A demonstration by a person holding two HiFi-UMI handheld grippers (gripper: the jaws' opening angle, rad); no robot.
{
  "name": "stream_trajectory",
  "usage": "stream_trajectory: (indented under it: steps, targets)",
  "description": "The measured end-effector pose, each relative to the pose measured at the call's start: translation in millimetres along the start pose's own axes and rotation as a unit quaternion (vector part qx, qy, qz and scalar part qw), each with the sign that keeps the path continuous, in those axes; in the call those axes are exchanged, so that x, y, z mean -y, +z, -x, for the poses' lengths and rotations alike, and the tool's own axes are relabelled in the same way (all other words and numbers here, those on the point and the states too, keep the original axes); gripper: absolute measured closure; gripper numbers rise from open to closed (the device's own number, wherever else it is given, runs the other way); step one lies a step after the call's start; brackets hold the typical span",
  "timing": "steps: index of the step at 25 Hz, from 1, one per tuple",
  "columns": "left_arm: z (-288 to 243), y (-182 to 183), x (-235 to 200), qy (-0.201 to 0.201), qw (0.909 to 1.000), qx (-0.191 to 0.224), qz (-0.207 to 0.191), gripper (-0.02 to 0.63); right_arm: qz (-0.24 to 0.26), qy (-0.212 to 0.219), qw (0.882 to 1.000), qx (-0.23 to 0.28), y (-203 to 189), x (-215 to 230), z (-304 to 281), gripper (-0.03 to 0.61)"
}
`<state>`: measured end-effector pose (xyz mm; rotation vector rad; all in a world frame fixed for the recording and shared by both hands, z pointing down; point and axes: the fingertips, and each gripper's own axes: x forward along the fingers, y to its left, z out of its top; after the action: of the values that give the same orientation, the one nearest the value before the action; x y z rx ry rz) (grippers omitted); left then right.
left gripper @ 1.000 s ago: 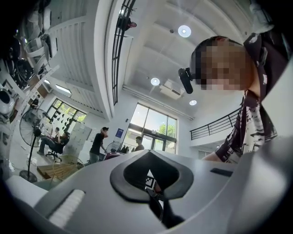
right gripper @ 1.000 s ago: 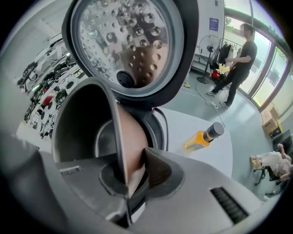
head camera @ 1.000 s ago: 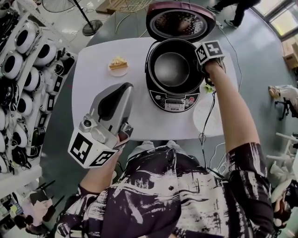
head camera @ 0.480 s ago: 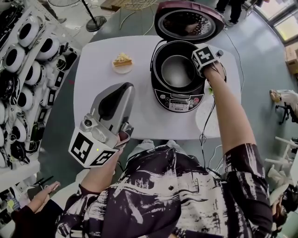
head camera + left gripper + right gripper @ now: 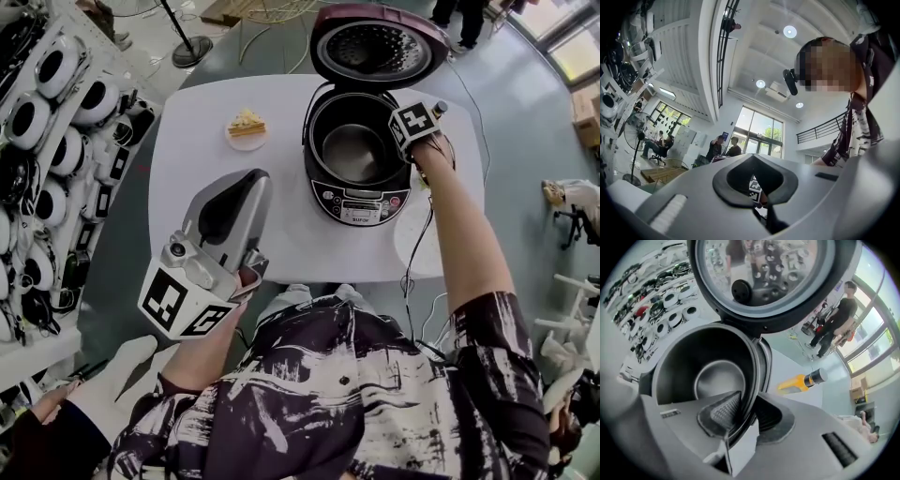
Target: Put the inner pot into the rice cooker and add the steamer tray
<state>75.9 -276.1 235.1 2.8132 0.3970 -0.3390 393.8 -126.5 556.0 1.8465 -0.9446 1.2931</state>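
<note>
The rice cooker (image 5: pixel 356 202) stands on the white table (image 5: pixel 187 141) with its lid (image 5: pixel 372 42) swung up. The grey inner pot (image 5: pixel 349 150) sits inside it. My right gripper (image 5: pixel 405 150) points steeply down at the pot's right rim. In the right gripper view the inner pot's (image 5: pixel 715 376) rim runs between the right gripper's (image 5: pixel 745 416) pads. The jaws have just been opening, and a gap shows at the outer pad. My left gripper (image 5: pixel 246 183) is held up near my chest, away from the table, shut and empty. A white round piece (image 5: pixel 417 239), perhaps the steamer tray, lies right of the cooker.
A slice of cake on a small plate (image 5: pixel 247 127) sits at the table's far left. A yellow bottle (image 5: pixel 801 380) lies beside the cooker. A black cable (image 5: pixel 412 272) hangs over the table's near edge. Racks of white devices (image 5: pixel 47 122) line the left side. A bystander's sleeve (image 5: pixel 103 394) reaches in at the lower left.
My right gripper has sunk a little at the cooker's right rim and rolled slightly. A bystander's hand and sleeve came into the lower left. The left gripper has stayed put.
</note>
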Motion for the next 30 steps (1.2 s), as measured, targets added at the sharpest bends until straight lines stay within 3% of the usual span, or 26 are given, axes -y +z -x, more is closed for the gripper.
stream_trajectory:
  steps: [8, 13, 16, 19, 23, 26, 30]
  targets:
    - [-14, -3, 8, -0.019, 0.9998, -0.002, 0.002, 0.609, -0.079, 0.092, 0.992, 0.035, -11, -5, 12, 0.48]
    - [-31, -17, 27, -0.049, 0.9986, -0.011, 0.014, 0.609, -0.116, 0.152, 0.974, 0.12, -26, 9, 53, 0.52]
    - [-43, -25, 44, -0.072, 0.997, -0.017, 0.021, 0.609, -0.112, 0.158, 0.966, 0.173, -56, 31, 89, 0.525]
    - [-63, -47, 59, -0.097, 0.9945, -0.029, 0.03, 0.609, -0.117, 0.128, 0.966, 0.19, -118, 75, 90, 0.521]
    - [-87, -68, 92, -0.131, 0.989, -0.05, 0.047, 0.609, -0.161, 0.077, 0.976, 0.122, -248, 114, 61, 0.471]
    - [-101, -83, 109, -0.147, 0.9857, -0.065, 0.049, 0.609, -0.194, 0.066, 0.976, 0.072, -317, 113, 21, 0.415]
    - [-112, -97, 124, -0.156, 0.9833, -0.081, 0.047, 0.609, -0.229, 0.07, 0.971, 0.024, -367, 93, -26, 0.411]
